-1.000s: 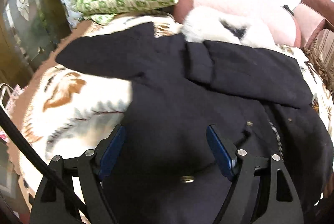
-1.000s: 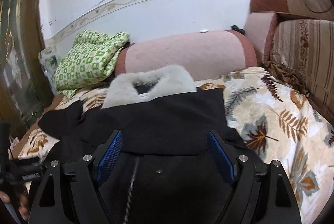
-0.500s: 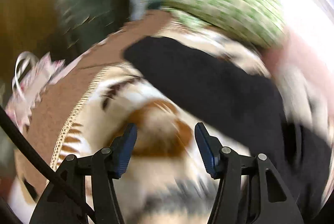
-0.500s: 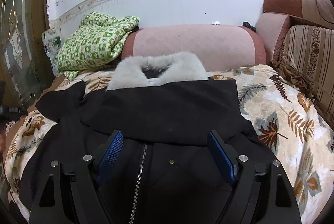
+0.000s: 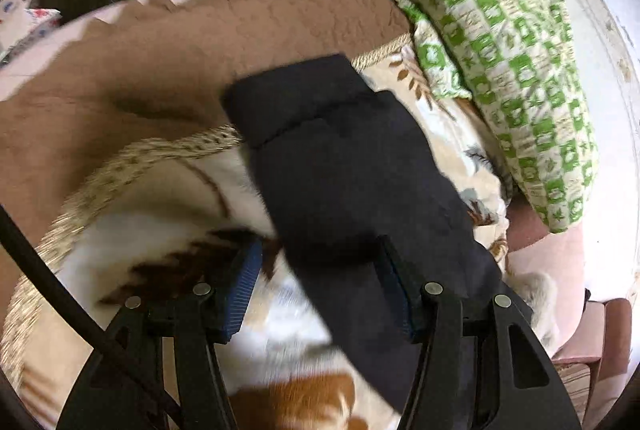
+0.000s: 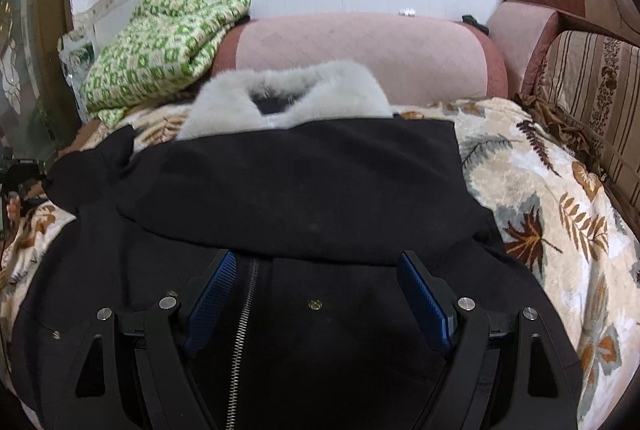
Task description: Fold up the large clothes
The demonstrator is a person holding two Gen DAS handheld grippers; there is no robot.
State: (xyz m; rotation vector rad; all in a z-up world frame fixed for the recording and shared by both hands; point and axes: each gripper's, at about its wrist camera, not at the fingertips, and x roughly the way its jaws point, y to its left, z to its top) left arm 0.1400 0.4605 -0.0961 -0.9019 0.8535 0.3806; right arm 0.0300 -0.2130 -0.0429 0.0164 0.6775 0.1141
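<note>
In the left wrist view, the left gripper [image 5: 318,270] hung with its jaws spread apart over the blanket [image 5: 168,230], gripping nothing. A black sleeve [image 5: 344,165] of the coat ran from about 11 o'clock down toward 5 o'clock, passing between the fingers nearer the right one; whether that finger touched the cloth could not be told. A green quilt [image 5: 516,69] lay at 2 o'clock.

In the right wrist view, the right gripper [image 6: 316,282] was likewise released, its jaws wide over the coat [image 6: 304,189], which lay spread on the blanket [image 6: 540,197] at the middle of the frame. Its other sleeve was folded across the chest. The zip [image 6: 244,318] ran down just inside the left finger, and the fur collar [image 6: 288,97] sat at 12 o'clock against a pink bolster [image 6: 360,45]. The quilt [image 6: 160,45] lay at 10 o'clock.
</note>
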